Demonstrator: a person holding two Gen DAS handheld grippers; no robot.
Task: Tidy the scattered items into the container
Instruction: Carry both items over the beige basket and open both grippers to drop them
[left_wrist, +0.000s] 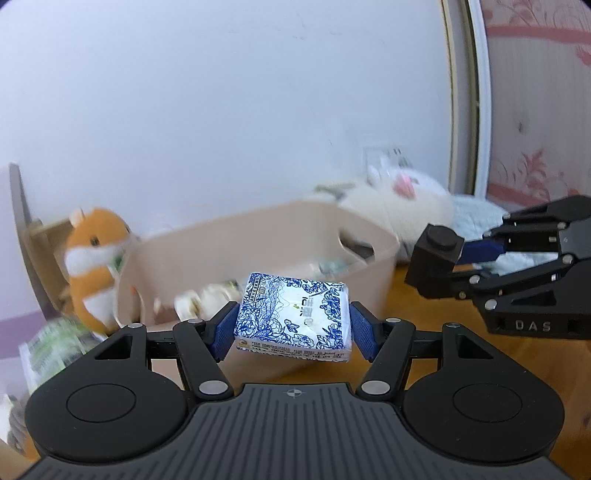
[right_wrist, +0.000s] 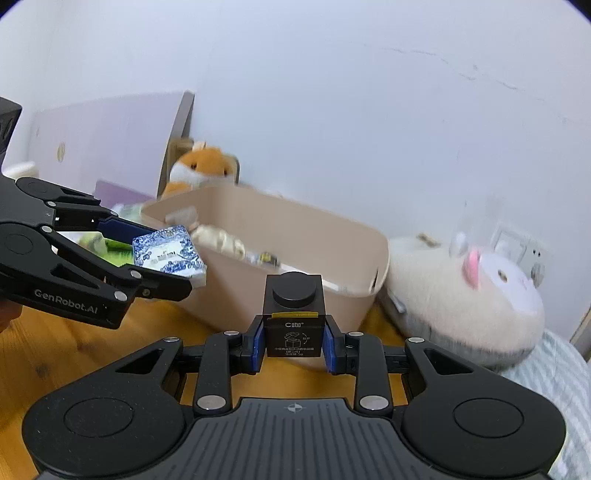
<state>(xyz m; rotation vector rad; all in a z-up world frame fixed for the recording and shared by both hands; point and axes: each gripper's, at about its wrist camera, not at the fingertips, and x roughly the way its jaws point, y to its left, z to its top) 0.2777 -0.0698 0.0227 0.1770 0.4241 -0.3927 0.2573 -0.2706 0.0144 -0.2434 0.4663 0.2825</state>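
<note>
Here the flat rectangular tissue pack with a blue-and-white floral wrapper (left_wrist: 293, 316) lies with its long axis running from 9 to 3 o'clock across the left wrist view, its broad printed face turned up toward the camera and its far edge tipped slightly higher. The left gripper (left_wrist: 293, 326) is clamped on it, one blue pad on each short end, and holds the pack in the air in front of the beige plastic tub (left_wrist: 373, 273). From the right wrist view the same pack (right_wrist: 168, 253) sits at about 10 o'clock, near the tub's (right_wrist: 295, 299) left corner.

The small black box with a round knob on top (right_wrist: 293, 314) stands upright, knob uppermost and label facing the camera, pinched at its lower sides between the blue pads of the right gripper (right_wrist: 293, 345). In the left view that box (left_wrist: 436, 260) appears at 3 o'clock, clear of the wooden floor (left_wrist: 417, 314). Both grippers slope gently downward toward the tub.

The tub's contents are blurred: pale wrapped shapes, nothing more can be told. An orange-and-white plush hamster (left_wrist: 94, 260) at 9 o'clock and a white plush animal with a pink patch (left_wrist: 400, 201) at 2 o'clock are smeared by blur. Of the person only a dark sliver at the right view's left edge shows.
</note>
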